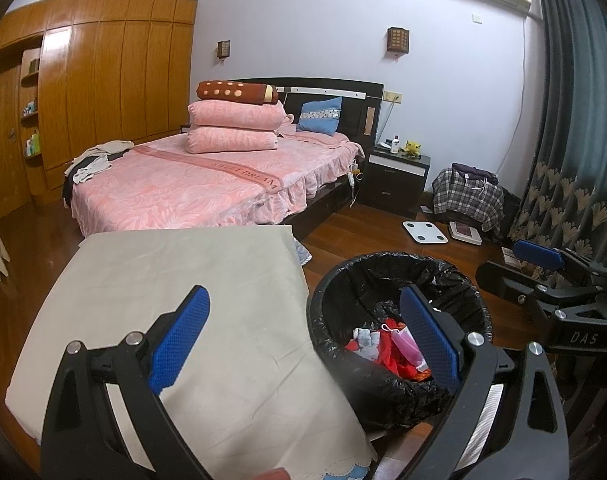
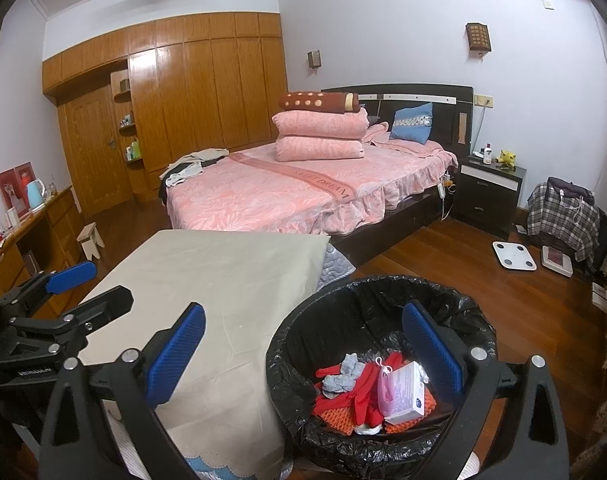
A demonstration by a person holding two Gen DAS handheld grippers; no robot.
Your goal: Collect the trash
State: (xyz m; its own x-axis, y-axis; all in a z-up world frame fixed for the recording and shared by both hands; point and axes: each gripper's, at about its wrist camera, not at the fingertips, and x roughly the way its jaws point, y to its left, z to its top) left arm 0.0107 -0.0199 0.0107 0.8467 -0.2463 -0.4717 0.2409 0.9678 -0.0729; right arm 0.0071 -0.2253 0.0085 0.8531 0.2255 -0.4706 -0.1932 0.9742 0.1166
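Several red scraps [image 2: 359, 392] and a white box [image 2: 405, 396] fill the black-lined bin [image 2: 287, 344]

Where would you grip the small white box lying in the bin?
Take the white box across its two broad faces, coming straight down from above: it lies tilted atop the red items, uppermost in the black-lined bin, whose walls block any side approach.

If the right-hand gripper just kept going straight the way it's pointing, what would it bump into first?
Probably the near rim of the black-lined trash bin: the open right gripper points across the edge between it and the cloth-covered table. Depth is unclear.
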